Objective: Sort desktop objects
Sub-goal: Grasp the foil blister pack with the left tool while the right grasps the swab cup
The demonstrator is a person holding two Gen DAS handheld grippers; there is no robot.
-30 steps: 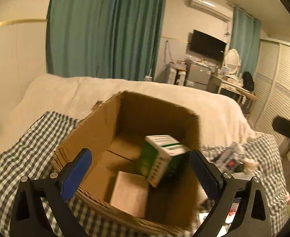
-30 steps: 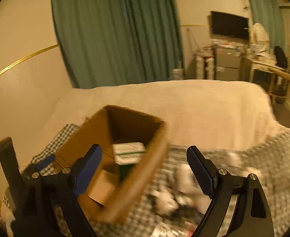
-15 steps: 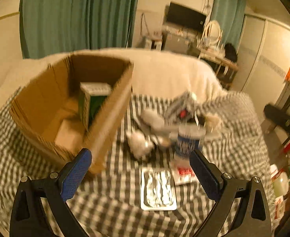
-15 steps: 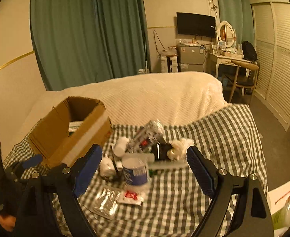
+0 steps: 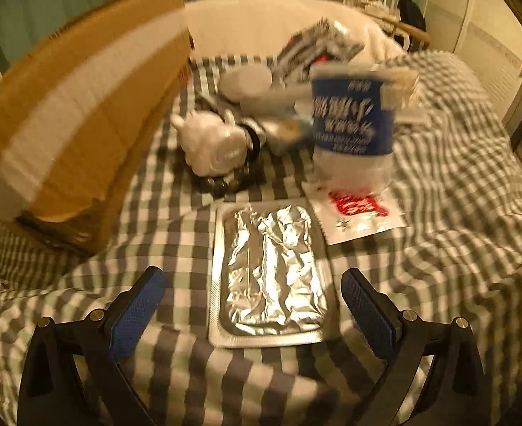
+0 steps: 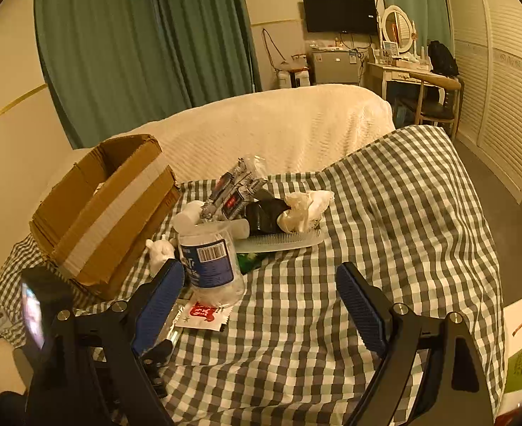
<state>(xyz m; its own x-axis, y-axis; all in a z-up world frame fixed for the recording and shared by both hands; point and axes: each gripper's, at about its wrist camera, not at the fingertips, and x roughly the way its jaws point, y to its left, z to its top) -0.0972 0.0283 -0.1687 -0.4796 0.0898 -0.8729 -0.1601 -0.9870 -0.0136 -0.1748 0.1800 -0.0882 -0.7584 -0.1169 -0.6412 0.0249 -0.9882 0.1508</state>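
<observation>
The left gripper [image 5: 252, 293] hangs wide open and empty, the foil blister pack [image 5: 270, 273] lying between its fingers on the checked cloth [image 5: 438, 248]. Beyond stands the blue-labelled bottle [image 5: 351, 124]; the cardboard box [image 5: 80, 106] sits far left. The right gripper [image 6: 259, 287] also gapes empty.

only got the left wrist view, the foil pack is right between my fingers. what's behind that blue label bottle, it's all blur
Observer: In the right wrist view a pale comb lies flat on the checked cloth behind the bottle, teeth toward the pile.
Operator: anything on top of the comb
Observer: A crumpled white tissue rests at its far edge, beside a black object.
Operator: where's the right gripper
Observer: The right gripper is open, over bare cloth just right of the bottle, holding nothing.
Operator: and the box, room left?
Observer: The cardboard box stands open at the top; its inside is mostly hidden from here.
</observation>
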